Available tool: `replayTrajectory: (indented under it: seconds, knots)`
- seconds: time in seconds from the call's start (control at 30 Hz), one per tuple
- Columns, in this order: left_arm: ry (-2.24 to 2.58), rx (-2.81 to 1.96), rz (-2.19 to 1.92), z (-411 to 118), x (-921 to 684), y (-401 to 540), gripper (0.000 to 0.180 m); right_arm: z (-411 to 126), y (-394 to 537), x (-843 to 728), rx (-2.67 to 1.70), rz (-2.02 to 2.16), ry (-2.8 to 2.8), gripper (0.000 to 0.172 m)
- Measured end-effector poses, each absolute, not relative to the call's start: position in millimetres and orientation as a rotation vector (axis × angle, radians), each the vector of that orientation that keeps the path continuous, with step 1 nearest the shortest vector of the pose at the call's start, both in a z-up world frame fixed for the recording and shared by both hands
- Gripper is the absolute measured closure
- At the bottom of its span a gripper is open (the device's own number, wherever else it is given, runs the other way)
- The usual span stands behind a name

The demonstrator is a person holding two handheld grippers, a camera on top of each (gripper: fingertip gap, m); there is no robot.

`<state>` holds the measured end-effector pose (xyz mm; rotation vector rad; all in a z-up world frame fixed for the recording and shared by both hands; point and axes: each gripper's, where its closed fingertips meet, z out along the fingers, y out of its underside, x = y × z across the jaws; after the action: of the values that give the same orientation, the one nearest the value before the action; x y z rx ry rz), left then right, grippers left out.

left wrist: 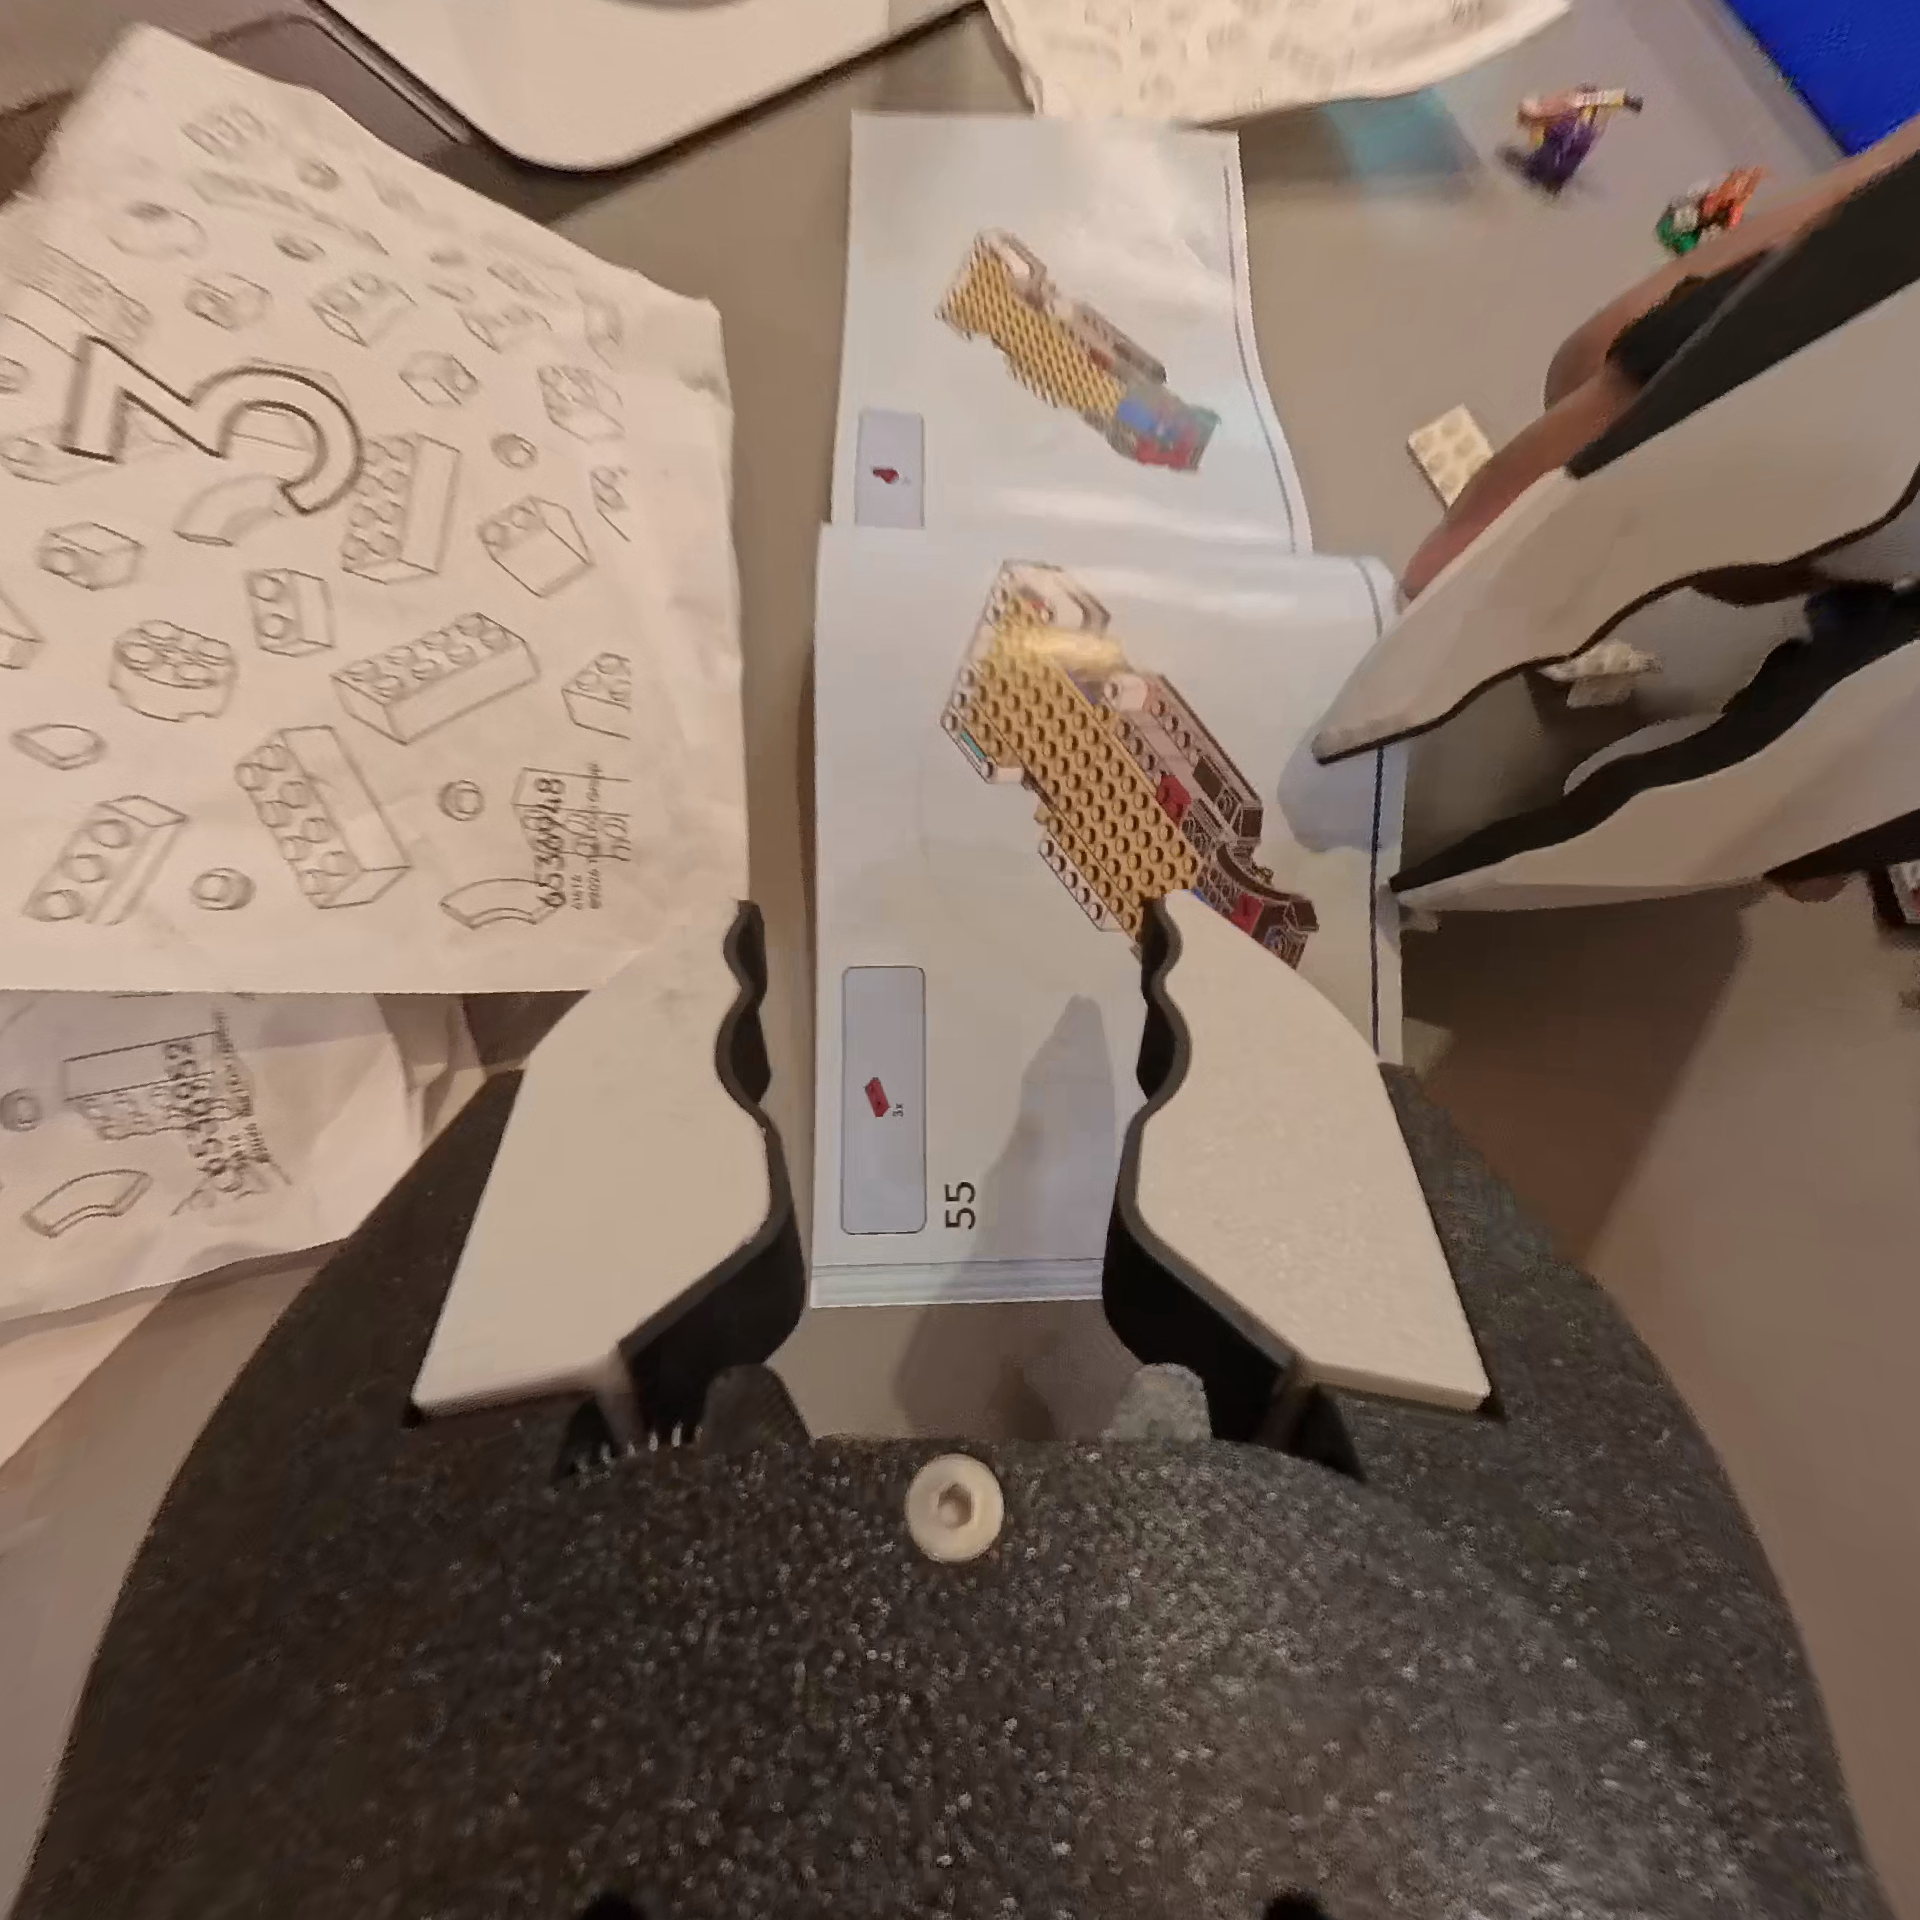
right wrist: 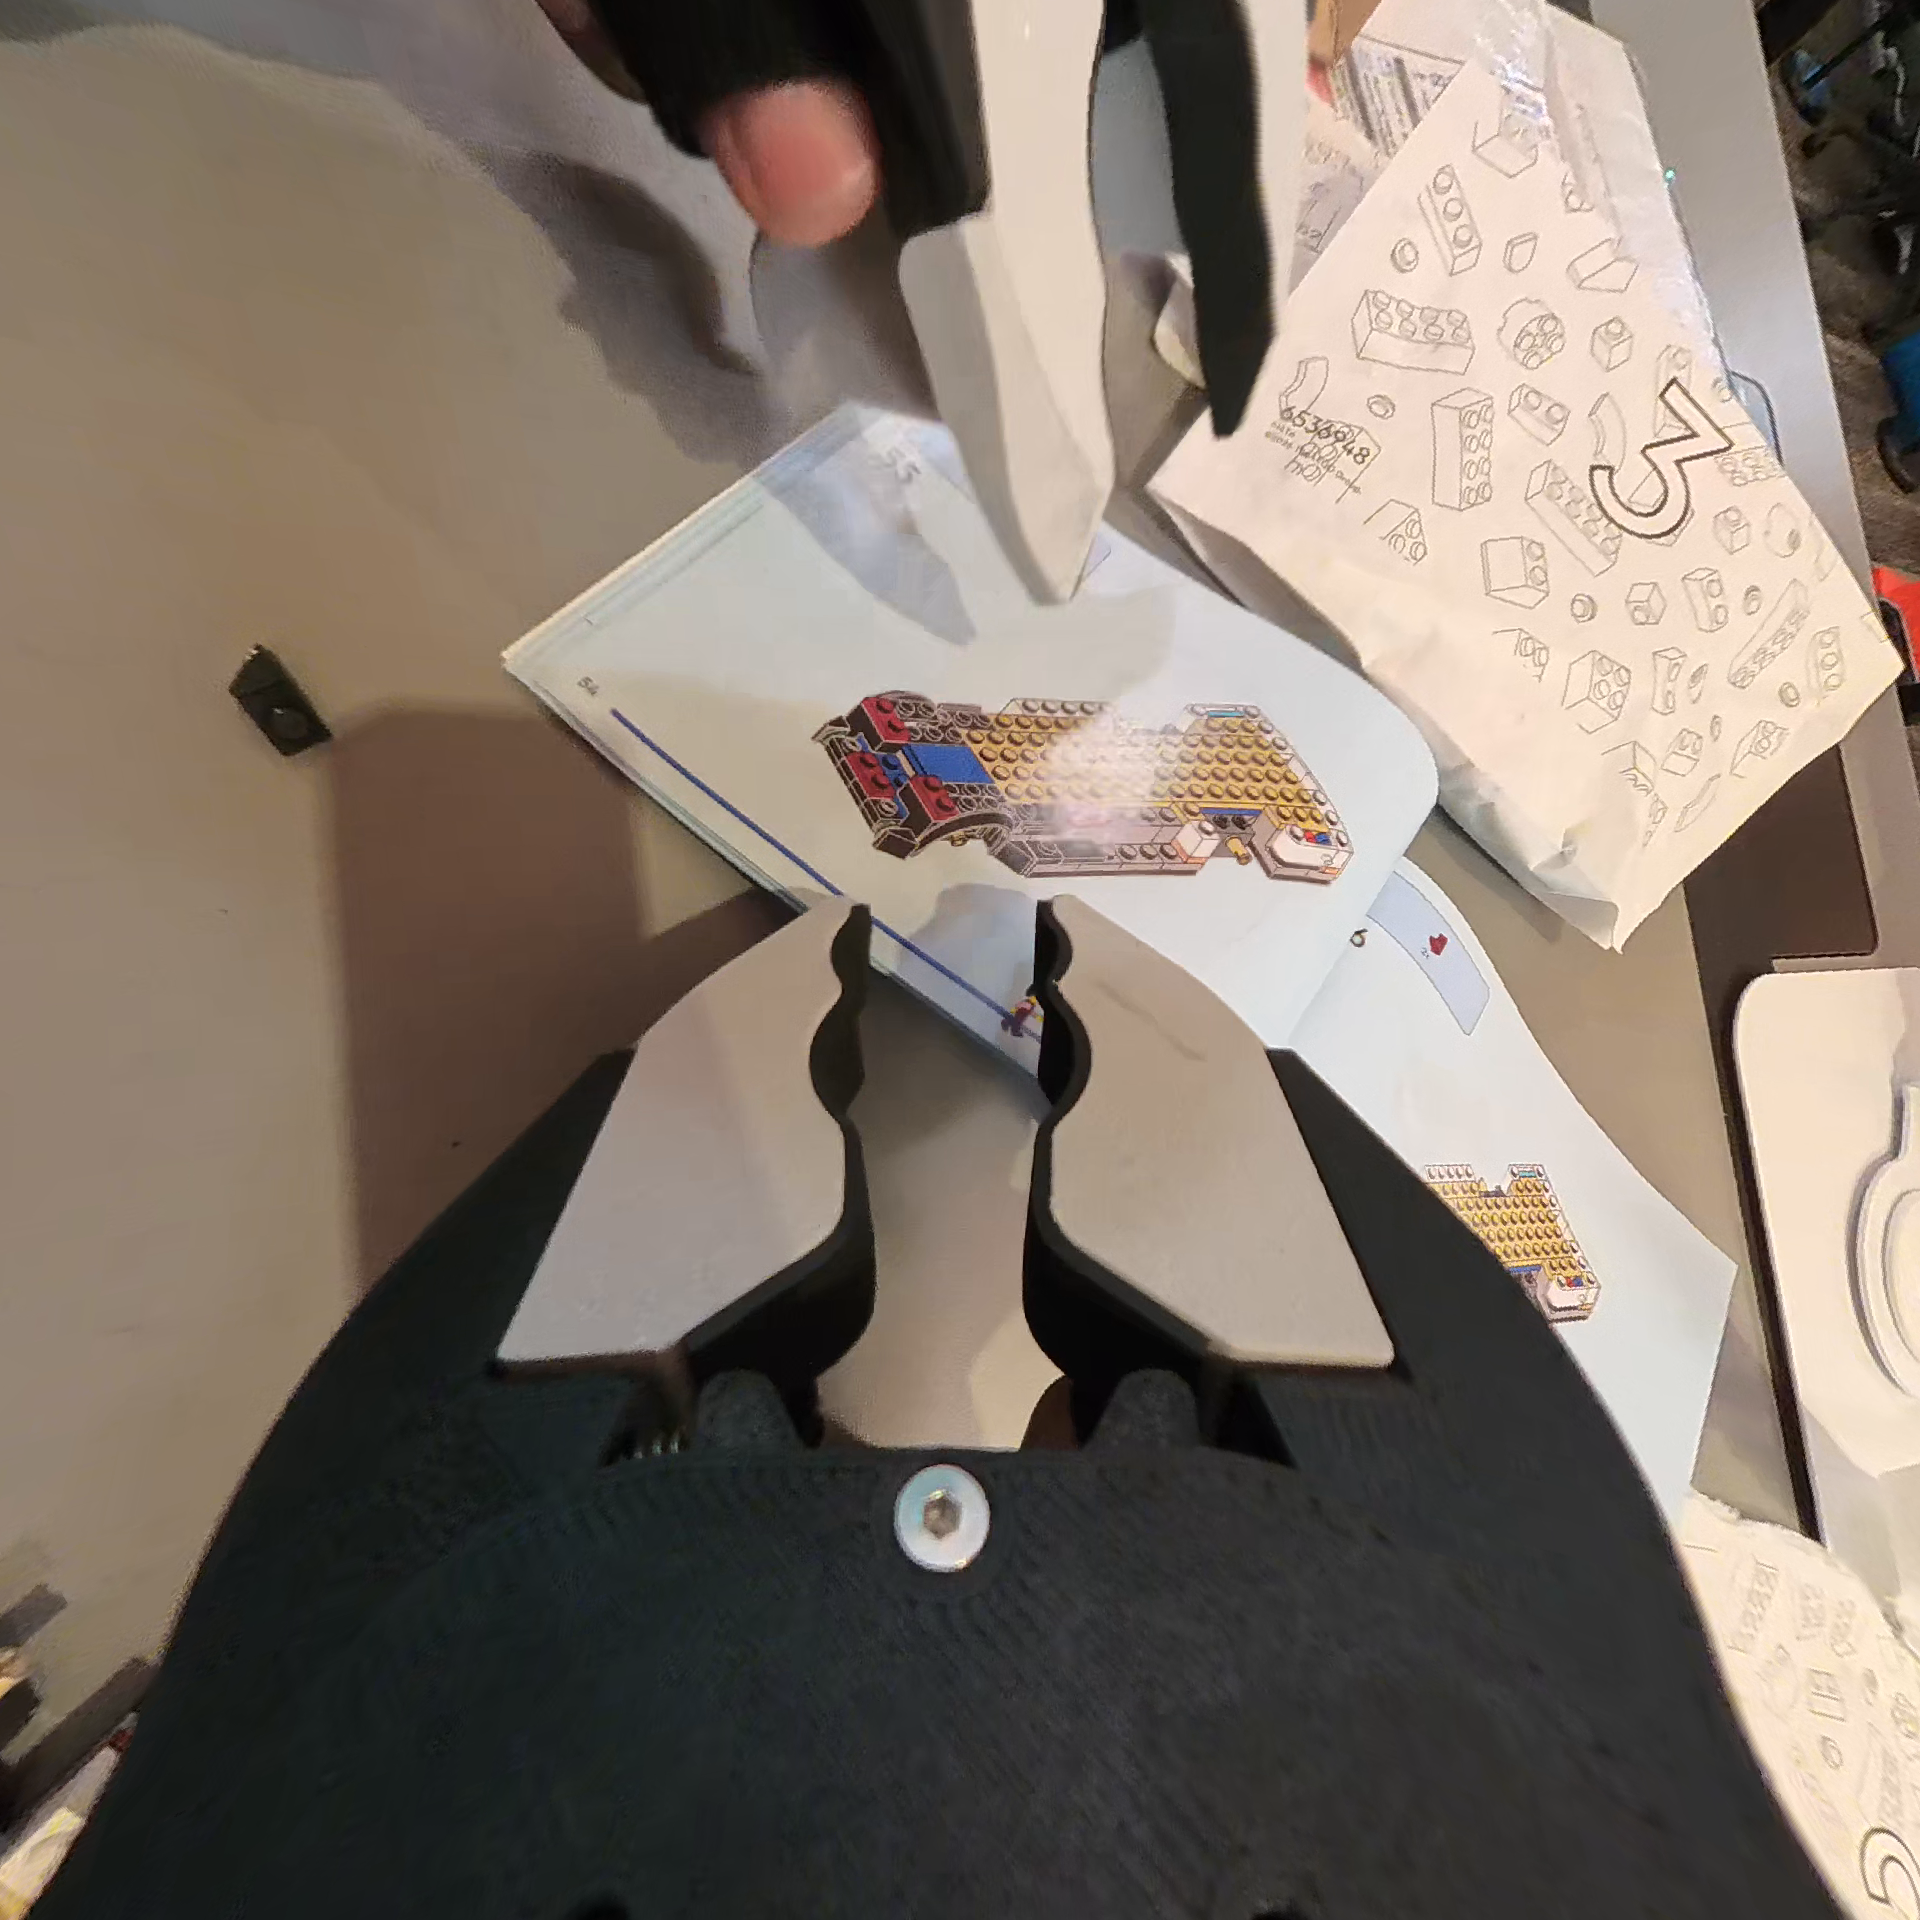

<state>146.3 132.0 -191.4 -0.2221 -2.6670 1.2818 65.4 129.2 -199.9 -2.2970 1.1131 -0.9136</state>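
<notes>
An open instruction booklet (left wrist: 987, 831) with pictures of a tan brick model lies on the tan table (left wrist: 1621, 1122). My left gripper (left wrist: 954, 920) hovers over its near page, jaws wide apart with nothing between them. It also shows in the right wrist view (right wrist: 1143, 509), pointing down at the booklet (right wrist: 1039, 675). My right gripper (right wrist: 951, 914) stands open over the booklet's edge, with only the page and table behind the gap. It also shows in the left wrist view (left wrist: 1361, 816), its tips by the curled right edge of the page.
A crumpled white paper bag printed with brick outlines (left wrist: 312, 520) lies left of the booklet and shows in the right wrist view (right wrist: 1558, 540). Small colourful brick figures (left wrist: 1569, 125) and a tan plate (left wrist: 1449, 452) lie far right. A small black piece (right wrist: 278, 717) lies alone. A white tray (right wrist: 1829, 1195) is at the right.
</notes>
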Motion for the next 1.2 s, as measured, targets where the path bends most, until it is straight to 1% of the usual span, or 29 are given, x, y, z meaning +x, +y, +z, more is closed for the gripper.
replayTrajectory:
  seconds: [0.17,0.4,0.8,0.97,1.2]
  knots:
    - [-2.664,-0.153,1.307,-186.0,158.8,136.3,0.111,-199.2,129.8,66.0,-2.332,-0.969,1.058,0.141]
    - [-2.741,-0.285,1.128,-210.0,149.2,146.7,0.111,-193.8,137.6,64.0,-2.354,-1.009,0.955,0.139]
    - [-2.714,-0.368,0.962,-219.4,144.0,176.3,0.106,-194.7,138.4,60.1,-2.362,-0.987,0.941,0.137]
    - [-2.738,-0.393,0.918,-226.7,141.0,176.9,0.105,-197.8,140.2,58.8,-2.383,-0.978,0.915,0.130]
    - [-2.727,-0.430,0.906,-226.6,134.6,177.8,0.105,-200.4,143.8,59.5,-2.406,-1.013,0.869,0.126]
